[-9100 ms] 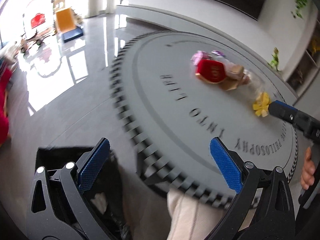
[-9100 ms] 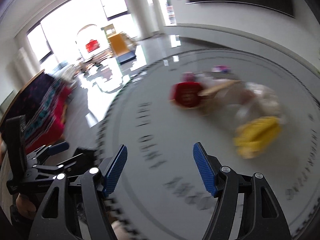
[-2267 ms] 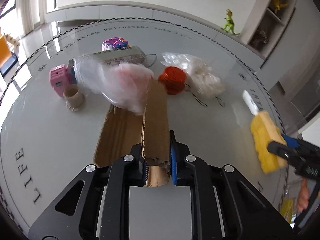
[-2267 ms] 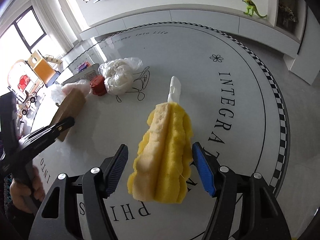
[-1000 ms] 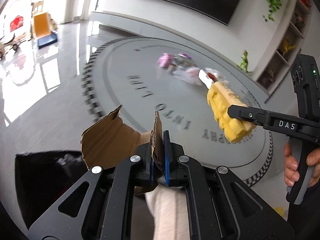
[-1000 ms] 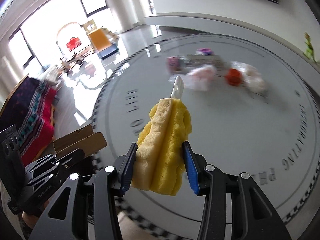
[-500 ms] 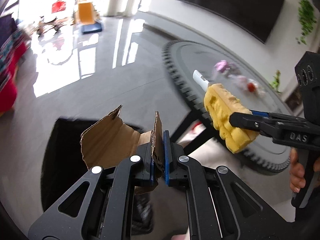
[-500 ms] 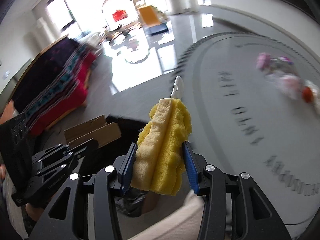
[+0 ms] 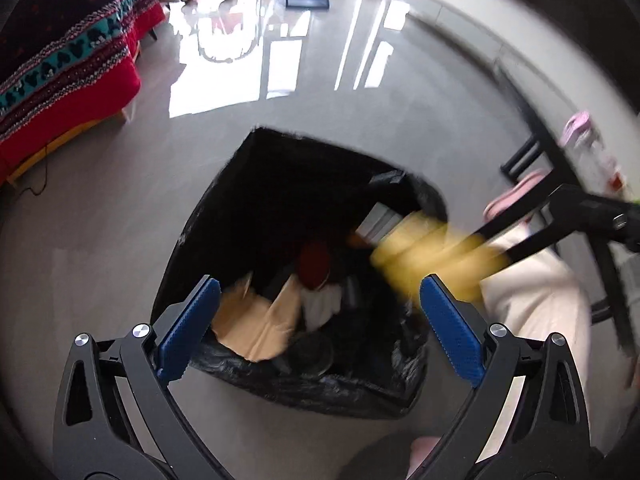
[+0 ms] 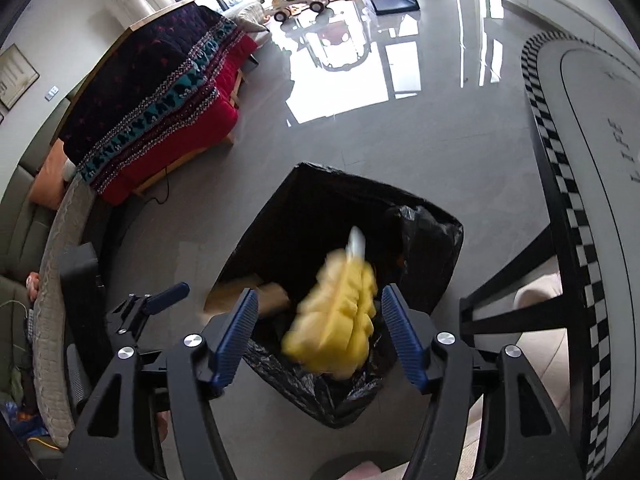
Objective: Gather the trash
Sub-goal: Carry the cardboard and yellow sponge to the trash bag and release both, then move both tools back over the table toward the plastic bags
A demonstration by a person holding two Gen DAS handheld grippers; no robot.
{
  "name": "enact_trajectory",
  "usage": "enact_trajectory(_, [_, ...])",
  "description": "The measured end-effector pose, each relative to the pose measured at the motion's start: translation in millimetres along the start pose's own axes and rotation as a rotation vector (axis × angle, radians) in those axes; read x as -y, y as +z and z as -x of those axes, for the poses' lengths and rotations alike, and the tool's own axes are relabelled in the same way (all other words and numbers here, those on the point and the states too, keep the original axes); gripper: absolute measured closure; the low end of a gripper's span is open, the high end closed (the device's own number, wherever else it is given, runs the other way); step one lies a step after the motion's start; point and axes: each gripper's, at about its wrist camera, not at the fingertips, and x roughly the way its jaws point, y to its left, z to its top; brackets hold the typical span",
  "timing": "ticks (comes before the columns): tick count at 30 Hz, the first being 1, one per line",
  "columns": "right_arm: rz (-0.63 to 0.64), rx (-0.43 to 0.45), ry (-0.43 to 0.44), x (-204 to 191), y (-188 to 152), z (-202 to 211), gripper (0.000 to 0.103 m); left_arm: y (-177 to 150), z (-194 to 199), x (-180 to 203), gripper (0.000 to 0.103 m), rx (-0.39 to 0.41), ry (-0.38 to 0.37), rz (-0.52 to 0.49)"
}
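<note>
A black-lined trash bin (image 9: 260, 200) stands on the grey floor below both grippers, also in the right wrist view (image 10: 304, 208). My left gripper (image 9: 320, 324) is open and empty above its near rim; the brown cardboard (image 9: 256, 324) lies inside the bin with other trash. My right gripper (image 10: 318, 336) is open; the yellow sponge brush (image 10: 340, 336) is blurred between its spread fingers, free of the pads, above the bin mouth. It also shows in the left wrist view (image 9: 432, 256), just off the right gripper's fingers.
The round table (image 10: 592, 128) with checkered rim and black legs (image 10: 516, 280) stands to the right of the bin. A sofa with a red and dark blanket (image 10: 160, 92) is at the left. Toys (image 10: 304, 0) sit far across the shiny floor.
Both grippers swung from the table over the bin and opened. The cardboard has dropped from the left gripper into the bin. The right gripper has let go of the sponge brush, which is falling.
</note>
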Motion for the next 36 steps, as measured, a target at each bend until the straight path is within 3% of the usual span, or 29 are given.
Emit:
enact_trajectory(10, [-0.036,0.033,0.016,21,-8,17,0.035,7,-1,2,0.006,-0.002,-0.008,0.010])
enact_trajectory(16, [-0.057,0.095,-0.007,41,-9,43,0.035,22,7,20,0.006,0.021,-0.078,-0.013])
enact_trajectory(26, [-0.172,0.192,-0.066,112,-13,94,0.035,60,13,106,0.006,0.067,-0.172,-0.161])
enact_trajectory(36, [-0.350,0.302,-0.194,222,-24,154,0.035,94,3,216,0.006,0.070,-0.261,-0.347])
